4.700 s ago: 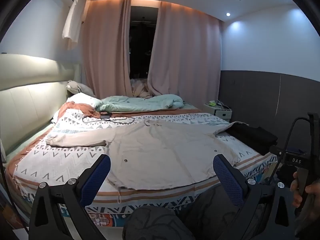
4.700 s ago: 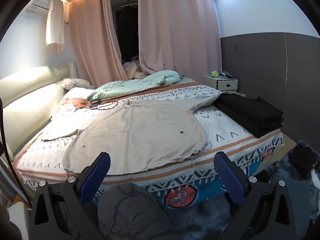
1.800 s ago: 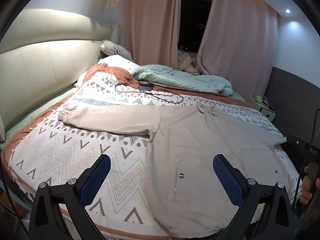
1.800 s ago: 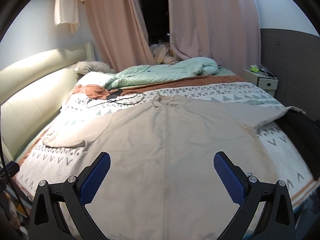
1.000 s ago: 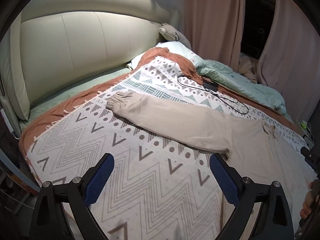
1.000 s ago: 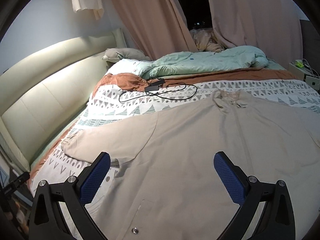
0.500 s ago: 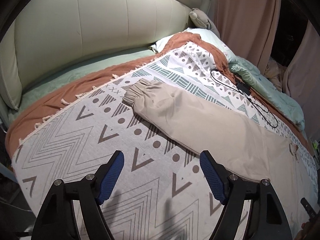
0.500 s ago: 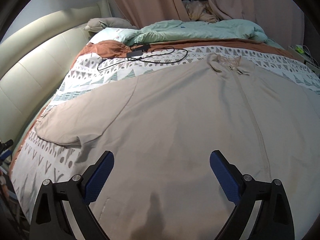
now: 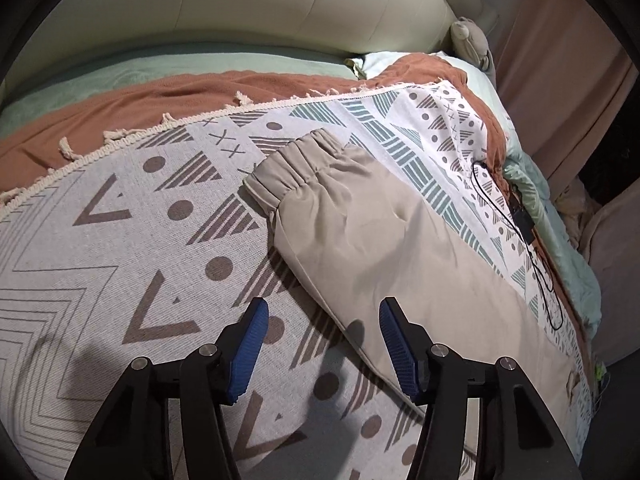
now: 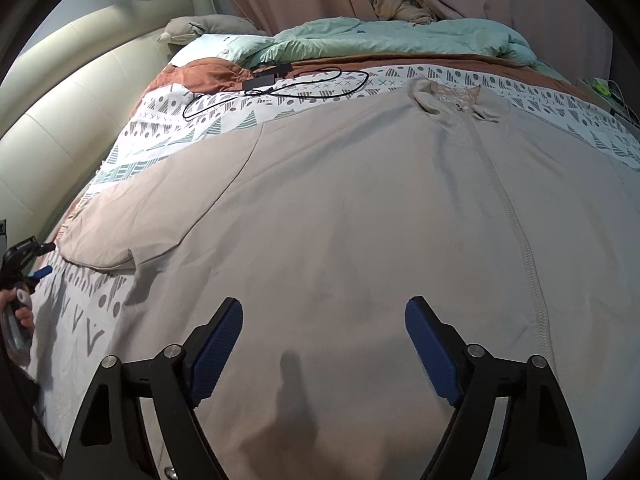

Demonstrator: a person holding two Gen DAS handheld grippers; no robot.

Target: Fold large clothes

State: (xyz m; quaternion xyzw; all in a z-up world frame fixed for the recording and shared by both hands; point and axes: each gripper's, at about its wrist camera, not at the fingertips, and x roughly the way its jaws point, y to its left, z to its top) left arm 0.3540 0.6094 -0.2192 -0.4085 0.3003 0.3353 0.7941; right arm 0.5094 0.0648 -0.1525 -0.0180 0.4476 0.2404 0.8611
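While your left gripper (image 9: 320, 322) hangs low over the patterned bedspread (image 9: 132, 240), its blue pads (image 9: 251, 340) stand apart and grasp nothing; the lower edge of the beige jacket's sleeve (image 9: 392, 240) runs between them, and the elastic cuff (image 9: 292, 164) lies ahead, toward the headboard (image 9: 280, 0) side of the bed. Your right gripper (image 10: 324, 330) is likewise released, fingers spread above the jacket (image 10: 360, 208) body, which lies flat across the middle of the bed with its front zipper (image 10: 516, 224) facing up and its collar (image 10: 448, 98) toward the far edge. From the right wrist view, your left gripper shows at the bed's left edge, just beyond the sleeve end. A black charger cable (image 10: 280, 84) rests on the bedspread beyond the jacket's shoulder, near the rust-coloured blanket (image 10: 200, 76) and the mint duvet (image 10: 380, 38).
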